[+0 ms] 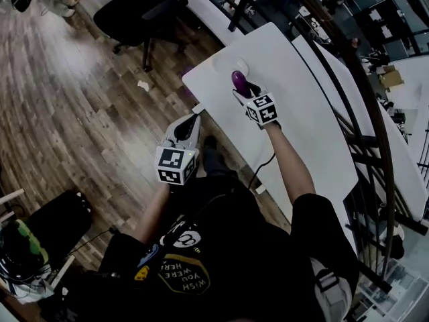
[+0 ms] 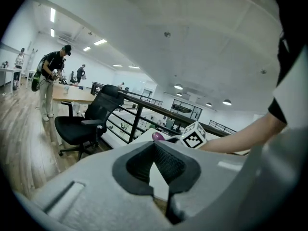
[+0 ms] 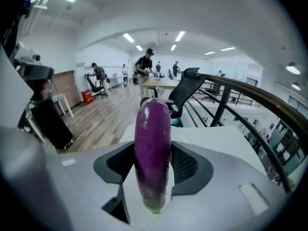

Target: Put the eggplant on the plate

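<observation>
Right gripper [image 1: 244, 92] clamped on the purple eggplant [image 3: 153, 143], pads pressing its two sides, the eggplant standing upright between the jaws; in the head view it hangs over the white table [image 1: 301, 126], by the near edge of the pale plate [image 1: 220, 64]; whether it touches the plate cannot be told. Left gripper [image 1: 193, 119] empty, jaw tips together; it sits off the table's near corner, above the wood floor [image 1: 80, 99].

Wears a black short-sleeved T-shirt [image 1: 268, 267] with yellow chest lettering [image 1: 184, 274], wields grey left gripper [image 1: 196, 111] and right gripper [image 1: 240, 90] topped with black-and-white marker cubes [image 1: 176, 165].
</observation>
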{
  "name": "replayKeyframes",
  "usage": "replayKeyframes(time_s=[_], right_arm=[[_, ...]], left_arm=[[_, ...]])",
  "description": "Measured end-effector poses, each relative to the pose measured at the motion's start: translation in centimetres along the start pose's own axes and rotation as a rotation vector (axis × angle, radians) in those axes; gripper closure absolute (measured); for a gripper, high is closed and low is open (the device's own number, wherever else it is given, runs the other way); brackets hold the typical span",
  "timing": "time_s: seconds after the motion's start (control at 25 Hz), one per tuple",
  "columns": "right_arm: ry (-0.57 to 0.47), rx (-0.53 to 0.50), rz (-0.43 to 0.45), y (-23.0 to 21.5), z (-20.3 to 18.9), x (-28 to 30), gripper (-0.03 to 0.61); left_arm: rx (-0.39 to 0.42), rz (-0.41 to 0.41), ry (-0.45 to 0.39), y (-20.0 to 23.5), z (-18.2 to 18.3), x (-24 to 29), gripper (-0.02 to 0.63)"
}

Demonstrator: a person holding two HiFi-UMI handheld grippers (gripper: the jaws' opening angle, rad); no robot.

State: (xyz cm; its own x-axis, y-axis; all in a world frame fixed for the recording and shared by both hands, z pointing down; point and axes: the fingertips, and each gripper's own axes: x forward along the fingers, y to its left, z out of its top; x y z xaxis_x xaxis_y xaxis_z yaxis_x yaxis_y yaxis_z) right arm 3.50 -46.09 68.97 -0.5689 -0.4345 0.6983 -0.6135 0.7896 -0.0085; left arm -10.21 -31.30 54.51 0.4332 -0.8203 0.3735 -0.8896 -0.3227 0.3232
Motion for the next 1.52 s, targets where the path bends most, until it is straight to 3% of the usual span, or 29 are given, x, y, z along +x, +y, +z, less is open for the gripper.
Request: replayKeyframes(time_s=[0.2,0.28,0.48,0.68,0.84,1.0,1.16,1.32,1.44,1.52], right_arm=[[0.326,-0.37,0.068,-6.0,-1.1,9.2,0.351],[0.41,-0.482,0.093,-6.8,-1.5,11.8,0.351],[0.493,-0.533,0.17,-6.8,-1.5,16.1,0.351],[0.508,-0.493,0.2,-7.2,-2.0,16.7,0.322],[0.333,-0.4,0.121,-6.6,0.7,12.5,0.323],[-0.004,-0.195,0.024,-2.6,4.4,2.7,0.453],[-0.272,-0.02,-0.124,0.7,6.8,-8.6,0.49],[-0.439,0.184,-0.267,2.8,6.6,-17.5,0.559],[-0.518,0.388,-0.288,3.8,6.2,-21.6,0.576],[-0.563,0.423,-0.291,4.4,6.5,-23.4,0.578]], left_arm=[[-0.032,0.131,0.01,2.4,-0.2,-0.4,0.609],[-0.056,0.196,0.021,3.6,-1.1,-1.2,0.609],[-0.117,0.299,0.032,5.3,-2.5,-2.8,0.609],[-0.12,0.312,0.019,6.0,-2.2,-2.6,0.609],[-0.072,0.265,-0.004,5.6,-0.4,-0.9,0.609],[-0.017,0.191,-0.044,4.4,2.3,1.4,0.609],[0.058,0.097,-0.09,1.4,5.3,3.6,0.609],[0.136,0.013,-0.125,-2.4,7.0,5.0,0.609],[0.182,-0.04,-0.127,-5.0,7.6,5.4,0.609],[0.206,-0.066,-0.121,-6.4,7.7,5.5,0.609]])
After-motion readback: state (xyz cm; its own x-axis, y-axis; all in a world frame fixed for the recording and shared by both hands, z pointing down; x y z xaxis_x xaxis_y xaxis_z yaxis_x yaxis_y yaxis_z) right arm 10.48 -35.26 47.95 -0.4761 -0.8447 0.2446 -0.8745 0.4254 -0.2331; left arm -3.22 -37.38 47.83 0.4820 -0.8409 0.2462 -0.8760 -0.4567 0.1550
